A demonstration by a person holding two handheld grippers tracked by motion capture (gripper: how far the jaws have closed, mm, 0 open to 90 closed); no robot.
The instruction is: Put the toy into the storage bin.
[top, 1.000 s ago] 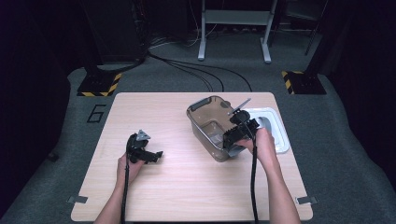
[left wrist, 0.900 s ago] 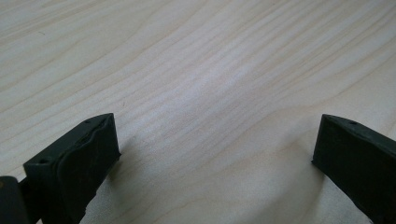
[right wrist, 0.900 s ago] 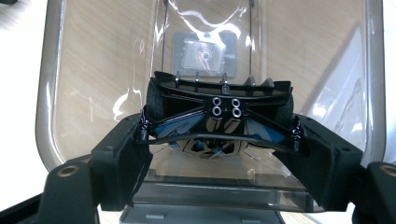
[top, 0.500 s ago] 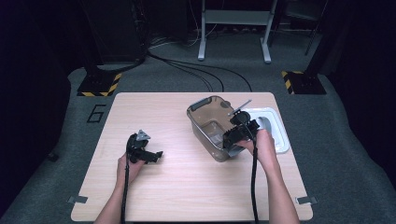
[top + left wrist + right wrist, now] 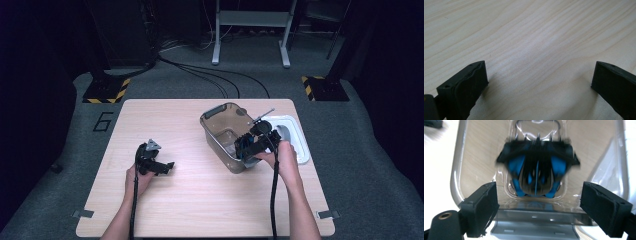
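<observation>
A clear brownish plastic tub (image 5: 220,122) stands right of the table's middle. My right gripper (image 5: 251,149) hangs over the tub's near right corner and points down into it. Its jaws have just been opening. In the right gripper view the right gripper (image 5: 539,205) is open, and a black and blue ribbed part (image 5: 537,167) lies blurred beyond its fingertips inside the tub (image 5: 459,170), free of both pads. That part (image 5: 244,143) shows at the gripper's tip in the high view. My left gripper (image 5: 167,166) rests on the table at the left; the left gripper (image 5: 539,82) is open over bare wood.
A white lid or tray (image 5: 295,135) lies just right of the tub, near the right edge of the wooden table (image 5: 200,200). Cables trail from both grippers toward the near edge. Dark floor with cables and a metal stand surrounds the table.
</observation>
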